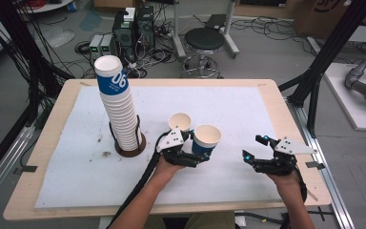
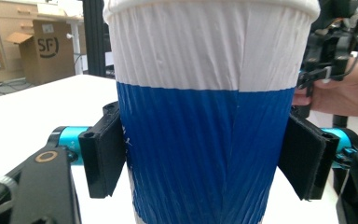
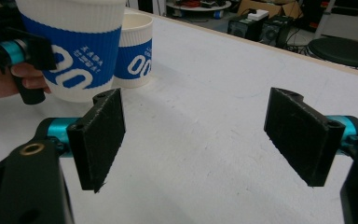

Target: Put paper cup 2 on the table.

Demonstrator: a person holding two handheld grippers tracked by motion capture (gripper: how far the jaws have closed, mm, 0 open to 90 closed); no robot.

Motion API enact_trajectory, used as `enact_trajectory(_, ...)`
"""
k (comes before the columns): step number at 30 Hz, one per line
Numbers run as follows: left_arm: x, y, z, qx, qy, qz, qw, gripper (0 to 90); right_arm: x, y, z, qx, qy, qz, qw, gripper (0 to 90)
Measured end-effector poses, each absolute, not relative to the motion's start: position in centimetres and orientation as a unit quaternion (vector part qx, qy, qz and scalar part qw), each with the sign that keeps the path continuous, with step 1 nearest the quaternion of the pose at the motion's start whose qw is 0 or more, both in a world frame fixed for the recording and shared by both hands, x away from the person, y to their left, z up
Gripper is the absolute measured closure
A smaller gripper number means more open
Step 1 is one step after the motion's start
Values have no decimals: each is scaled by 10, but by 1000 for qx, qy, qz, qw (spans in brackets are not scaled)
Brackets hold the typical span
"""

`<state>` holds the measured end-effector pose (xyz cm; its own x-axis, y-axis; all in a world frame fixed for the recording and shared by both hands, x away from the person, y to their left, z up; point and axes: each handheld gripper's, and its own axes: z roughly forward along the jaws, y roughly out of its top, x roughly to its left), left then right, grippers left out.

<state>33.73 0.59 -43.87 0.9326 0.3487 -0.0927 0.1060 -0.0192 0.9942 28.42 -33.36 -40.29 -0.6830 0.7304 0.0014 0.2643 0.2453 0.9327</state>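
Note:
A blue-and-white paper cup (image 1: 206,138) (image 2: 205,116) (image 3: 74,56) stands upright on the white mat, and my left gripper (image 1: 201,153) is shut on its blue band, one pad against each side. A second, matching cup (image 1: 180,122) (image 3: 135,51) stands just behind it to the left, free of the gripper. A tall leaning stack of the same cups (image 1: 116,105) sits in a round brown holder (image 1: 129,149) further left. My right gripper (image 1: 253,149) (image 3: 196,135) hovers near the mat's right front, open, with nothing between its pads.
The white mat (image 1: 248,109) covers most of the wooden table (image 1: 52,119). Small dark stains mark the mat left of the holder. A black stool (image 1: 204,40) and computer cases (image 1: 133,28) stand on the floor beyond the far edge.

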Motion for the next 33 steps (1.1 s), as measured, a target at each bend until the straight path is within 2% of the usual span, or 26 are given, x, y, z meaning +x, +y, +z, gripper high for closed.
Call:
enact_trajectory(17,346,-14,-454,742,195,95,635,254,283,-336,-401,331,751,524,227,210)
enact_trajectory(29,343,-32,-451,812,187,116,540,256,281,-338,-399,331,749,526,230,210)
enact_trajectory(33,341,-28,-448,818,191,114,530,258,280,-338,-399,329,749,527,230,210)
